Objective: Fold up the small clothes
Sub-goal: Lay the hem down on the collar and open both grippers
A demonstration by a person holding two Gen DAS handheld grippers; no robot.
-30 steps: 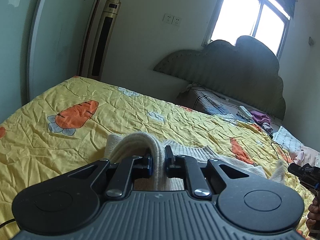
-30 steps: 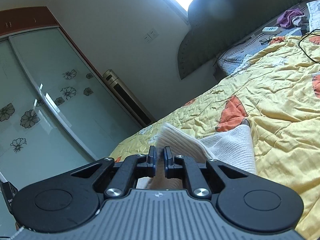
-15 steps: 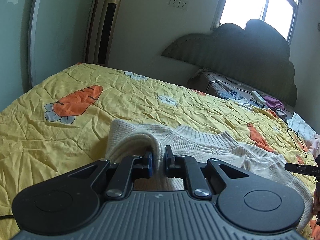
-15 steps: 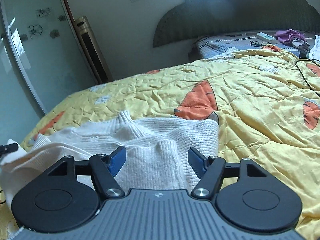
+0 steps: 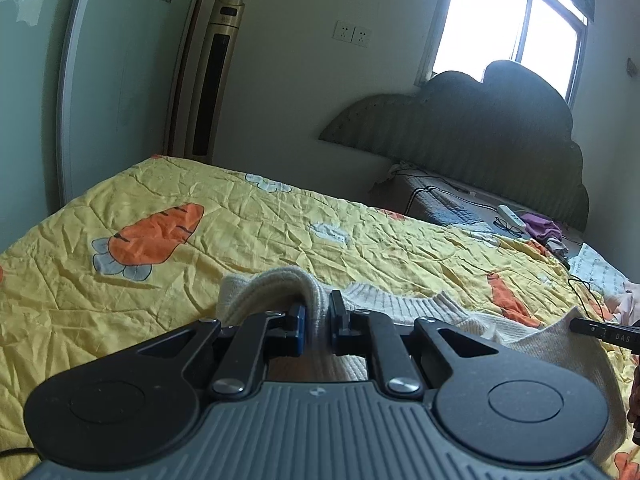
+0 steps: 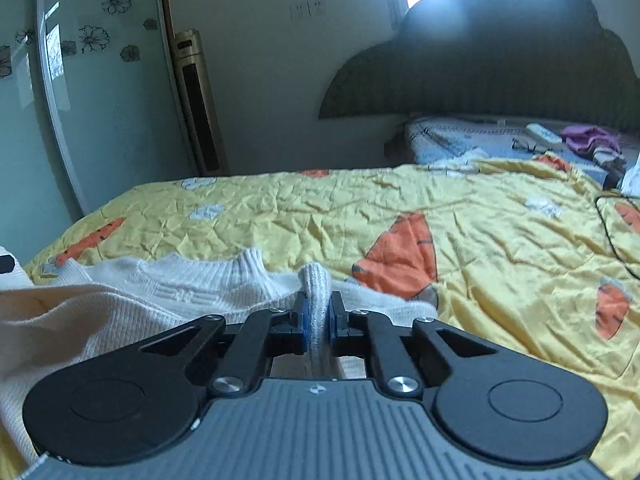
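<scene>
Both my grippers pinch knit: the left gripper (image 5: 316, 322) clamps a thick roll of the sweater (image 5: 404, 304), the right gripper (image 6: 318, 322) a thin edge. The sweater lies just ahead on the bed (image 6: 480, 240), stretched sideways between them, neither nearer.

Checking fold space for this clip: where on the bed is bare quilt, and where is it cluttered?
Bare yellow quilt runs from the cream sweater to the headboard, and left toward the wardrobe door. Crowded: the pillow end, with remote, glasses, purple cloth, and a black cable.
</scene>
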